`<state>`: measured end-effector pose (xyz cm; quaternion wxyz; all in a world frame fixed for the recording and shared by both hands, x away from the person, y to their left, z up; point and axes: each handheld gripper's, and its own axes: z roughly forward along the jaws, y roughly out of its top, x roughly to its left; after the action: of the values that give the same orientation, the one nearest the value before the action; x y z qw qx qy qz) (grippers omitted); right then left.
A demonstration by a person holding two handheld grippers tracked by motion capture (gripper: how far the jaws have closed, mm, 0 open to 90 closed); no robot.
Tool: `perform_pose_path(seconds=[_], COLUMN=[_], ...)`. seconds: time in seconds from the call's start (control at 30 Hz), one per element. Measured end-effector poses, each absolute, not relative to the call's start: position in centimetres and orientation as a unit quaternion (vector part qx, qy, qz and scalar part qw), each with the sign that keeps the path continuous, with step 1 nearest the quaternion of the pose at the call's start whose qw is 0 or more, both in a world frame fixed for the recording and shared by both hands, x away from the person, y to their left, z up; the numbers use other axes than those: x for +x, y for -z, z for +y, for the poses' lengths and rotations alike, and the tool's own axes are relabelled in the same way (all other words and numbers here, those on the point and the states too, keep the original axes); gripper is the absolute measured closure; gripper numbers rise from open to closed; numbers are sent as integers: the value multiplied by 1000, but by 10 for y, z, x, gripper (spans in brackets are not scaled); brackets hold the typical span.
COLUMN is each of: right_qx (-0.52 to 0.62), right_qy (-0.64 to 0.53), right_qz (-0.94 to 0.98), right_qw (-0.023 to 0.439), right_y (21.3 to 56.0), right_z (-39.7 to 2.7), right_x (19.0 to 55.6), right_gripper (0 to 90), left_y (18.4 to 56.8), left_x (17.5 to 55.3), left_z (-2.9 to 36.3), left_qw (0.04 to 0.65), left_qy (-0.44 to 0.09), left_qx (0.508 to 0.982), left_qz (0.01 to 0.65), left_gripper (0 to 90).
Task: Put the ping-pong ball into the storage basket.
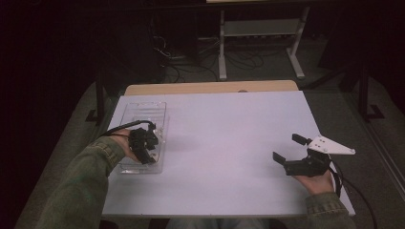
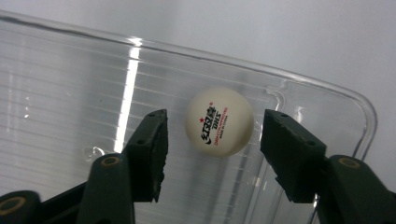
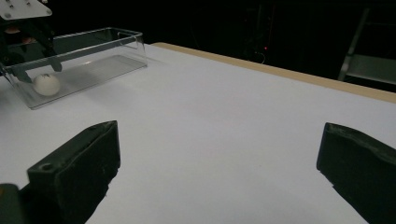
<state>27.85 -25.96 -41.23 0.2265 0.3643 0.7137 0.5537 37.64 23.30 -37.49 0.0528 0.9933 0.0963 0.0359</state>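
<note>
In the clear tray (image 2: 322,93): your left gripper (image 2: 212,130) straddles the ball (image 2: 219,121), jaws released.
Close off-centre and the ball may squirt aside; your right gripper (image 1: 288,149) rests spread wide.

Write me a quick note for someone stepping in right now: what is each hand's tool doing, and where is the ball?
Left gripper: over the clear plastic tray, fingers apart on either side of the white ping-pong ball, not pressing it.
Right gripper: open, holding nothing, at the white table's right side.
Done: the ball lies on the tray's floor, near one end.
Left: I'd guess lifting the left gripper clear.
</note>
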Motion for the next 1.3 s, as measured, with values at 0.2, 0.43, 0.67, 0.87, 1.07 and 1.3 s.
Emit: perform_pose_path(seconds=[0.2,0.43,0.67,0.87,1.07,1.3], right_qx=[365,366,366,365,365,364], right_qy=[-553,-553,-553,-552,-551,-549], right_qz=[714,714,714,715,716,717], right_qw=[226,225,226,226,226,227], right_y=[412,412,412,412,412,412], right_z=[-259,-260,-260,-260,-259,-258], right_x=[279,279,278,278,278,278], right_gripper=[0,0,0,0,0,0], left_y=[373,367,362,359,352,345], left_x=[377,377,377,375,374,373], left_z=[234,236,238,237,242,248], left_qw=[50,63,70,77,85,109], left_qy=[-38,-56,-84,-103,-119,-120], left_qx=[992,989,985,982,977,973], left_qz=[109,122,134,139,153,166], left_gripper=[313,255,188,134,75,9])
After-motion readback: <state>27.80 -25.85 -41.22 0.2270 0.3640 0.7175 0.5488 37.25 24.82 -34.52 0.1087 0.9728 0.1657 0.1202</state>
